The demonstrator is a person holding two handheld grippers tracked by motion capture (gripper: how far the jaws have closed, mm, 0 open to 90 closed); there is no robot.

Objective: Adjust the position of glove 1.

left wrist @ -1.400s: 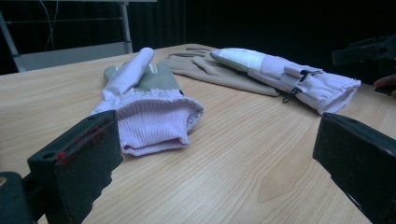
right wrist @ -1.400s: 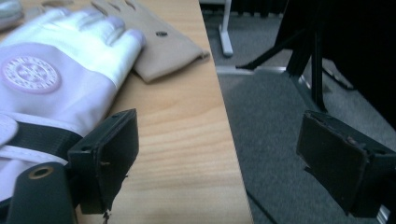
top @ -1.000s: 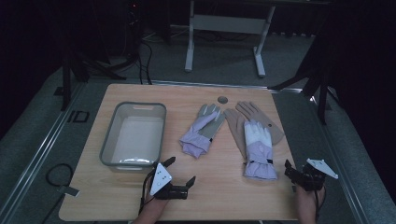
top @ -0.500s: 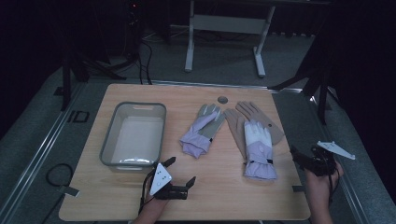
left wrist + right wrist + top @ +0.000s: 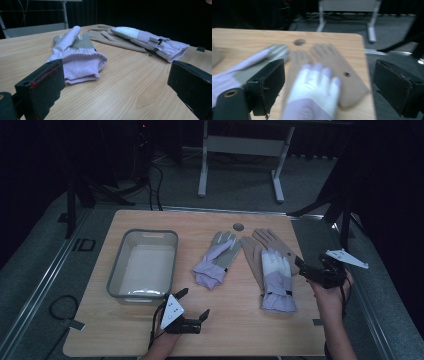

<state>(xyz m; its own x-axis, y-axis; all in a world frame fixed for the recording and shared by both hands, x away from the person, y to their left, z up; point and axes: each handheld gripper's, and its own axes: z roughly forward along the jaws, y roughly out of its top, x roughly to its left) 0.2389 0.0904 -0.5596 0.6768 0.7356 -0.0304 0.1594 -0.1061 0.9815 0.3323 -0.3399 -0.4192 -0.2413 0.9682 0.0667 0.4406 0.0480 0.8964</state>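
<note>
In the high view, the right hand-held gripper was held above the bench's right edge, jaws spread and empty, pointing left at the right glove. It had come up and in from the near right corner, its jaws having just opened further. The left hand-held gripper rested near the front edge, unmoved, jaws spread.

In the left gripper view, the left glove lay just beyond the spread jaws.

In the right gripper view, the right glove lay below, between the wide jaws, untouched.
</note>
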